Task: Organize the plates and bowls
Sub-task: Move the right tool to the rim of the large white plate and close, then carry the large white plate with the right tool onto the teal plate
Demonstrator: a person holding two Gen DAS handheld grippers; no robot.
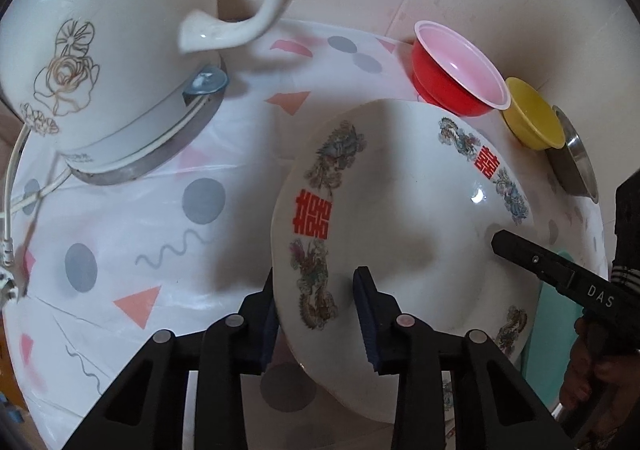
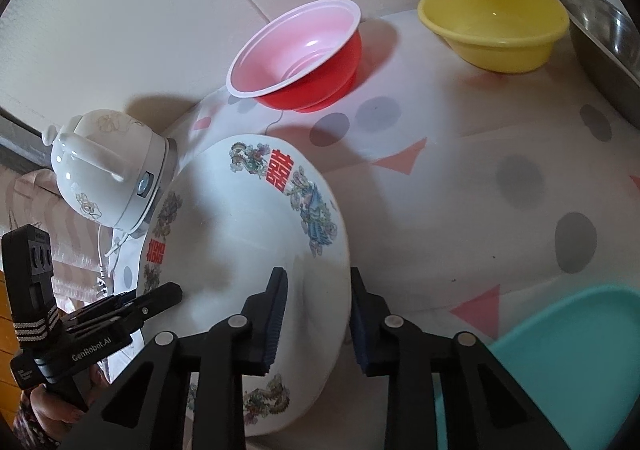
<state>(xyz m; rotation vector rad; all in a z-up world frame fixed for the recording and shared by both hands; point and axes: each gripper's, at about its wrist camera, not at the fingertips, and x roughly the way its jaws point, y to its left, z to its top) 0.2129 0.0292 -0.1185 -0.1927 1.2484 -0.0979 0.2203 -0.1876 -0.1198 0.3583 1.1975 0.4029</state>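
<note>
A large white plate with red characters and dragon prints is held between both grippers above the patterned tablecloth. My left gripper straddles its left rim, one finger on each side. My right gripper straddles its right rim the same way. Each gripper also shows in the other's view: the right one and the left one. A red bowl with a pink inside, a yellow bowl and a steel bowl stand at the table's far edge.
A white electric kettle with a gold flower print stands at the left, its cord trailing off the table. A teal plate lies at the near right. The tablecloth meets a beige wall behind.
</note>
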